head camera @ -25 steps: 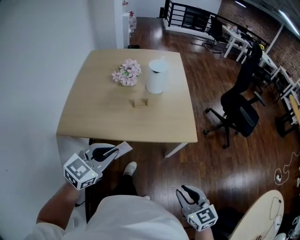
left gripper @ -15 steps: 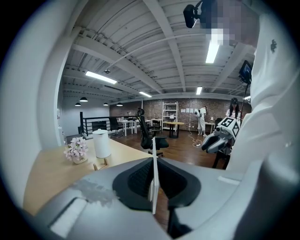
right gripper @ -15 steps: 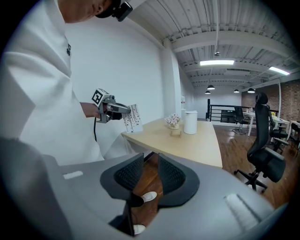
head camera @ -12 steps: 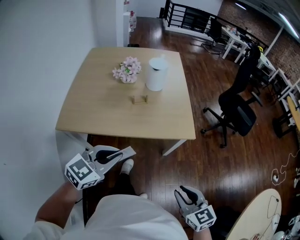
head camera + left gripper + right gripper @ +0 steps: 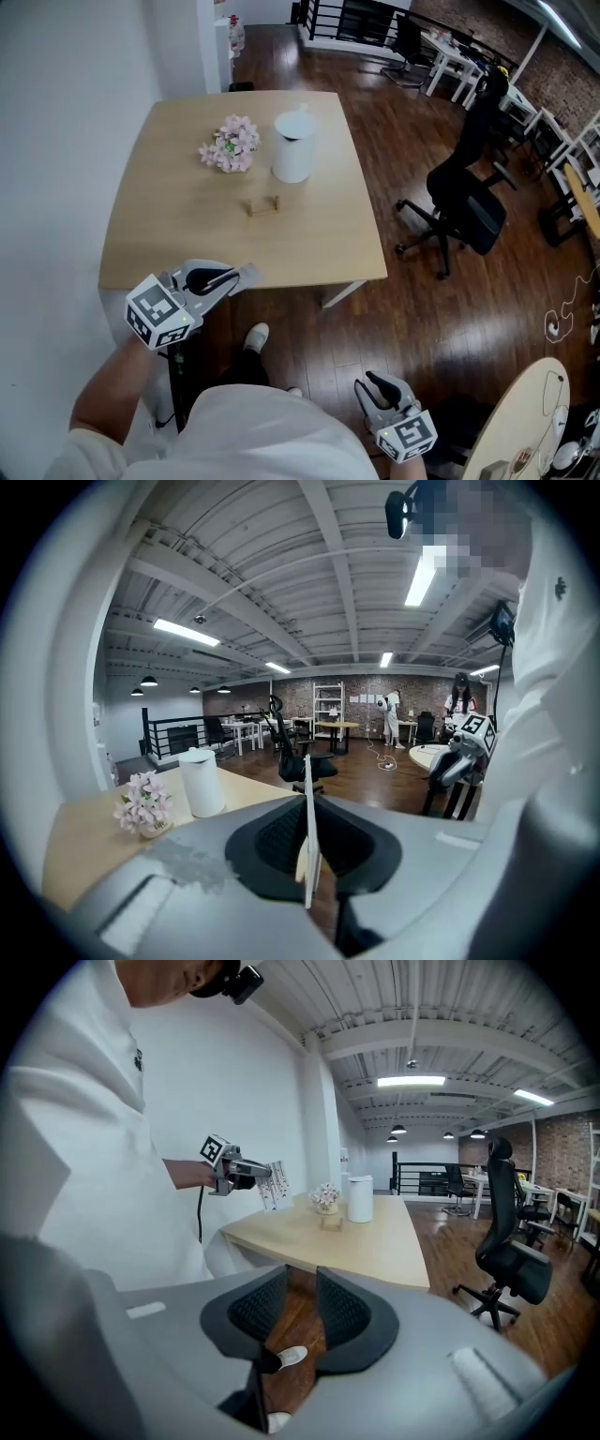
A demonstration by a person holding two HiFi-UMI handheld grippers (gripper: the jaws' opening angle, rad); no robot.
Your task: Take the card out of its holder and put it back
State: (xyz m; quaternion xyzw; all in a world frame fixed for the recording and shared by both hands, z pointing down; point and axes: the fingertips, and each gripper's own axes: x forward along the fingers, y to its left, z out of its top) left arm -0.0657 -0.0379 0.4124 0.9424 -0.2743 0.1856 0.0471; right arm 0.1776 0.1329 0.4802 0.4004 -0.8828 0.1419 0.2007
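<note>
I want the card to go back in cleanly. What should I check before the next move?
1. Card gripped: ok. The left gripper is shut on the card.
2. Holder free: ok. The holder stands on the table with no card in it.
3. Path clear: ok. The flowers and white container stand beyond the holder, not before it.
4. Card at holder: not ok. It is at the table's near edge.
5. Card lined up with slot: cannot tell, the slot is too small.
6. Right gripper clear: ok. It is open, empty and low at the person's side.
</note>
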